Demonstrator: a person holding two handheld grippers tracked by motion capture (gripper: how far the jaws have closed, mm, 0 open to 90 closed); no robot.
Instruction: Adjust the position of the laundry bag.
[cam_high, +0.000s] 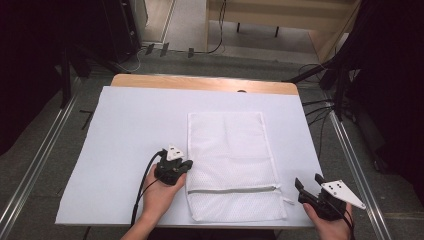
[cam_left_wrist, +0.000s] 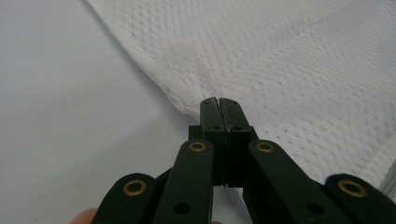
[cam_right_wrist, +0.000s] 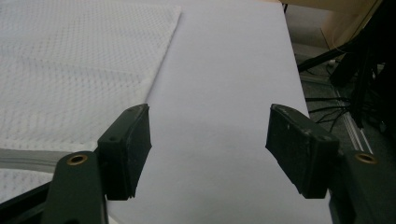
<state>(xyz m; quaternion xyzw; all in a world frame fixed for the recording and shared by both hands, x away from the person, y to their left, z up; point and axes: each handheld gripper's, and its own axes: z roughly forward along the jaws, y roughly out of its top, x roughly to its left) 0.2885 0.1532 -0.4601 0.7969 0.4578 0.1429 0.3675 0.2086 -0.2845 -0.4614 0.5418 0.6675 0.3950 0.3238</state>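
Note:
A white mesh laundry bag (cam_high: 227, 150) lies flat on the white sheet (cam_high: 130, 130), with its grey zipper (cam_high: 232, 190) running across near the front end. My left gripper (cam_high: 187, 164) sits at the bag's left edge. In the left gripper view its jaws (cam_left_wrist: 218, 100) are pressed together right on that edge of the bag (cam_left_wrist: 280, 56), and the mesh puckers just ahead of the tips. My right gripper (cam_high: 308, 181) stays open at the sheet's front right corner. Its jaws (cam_right_wrist: 210, 140) stand wide over bare sheet, just right of the bag (cam_right_wrist: 70, 60).
The sheet covers a wooden table whose far edge (cam_high: 200, 82) shows at the back. Metal rails (cam_high: 350, 155) run along both sides. Cables and stand legs (cam_high: 325, 107) lie on the floor to the right.

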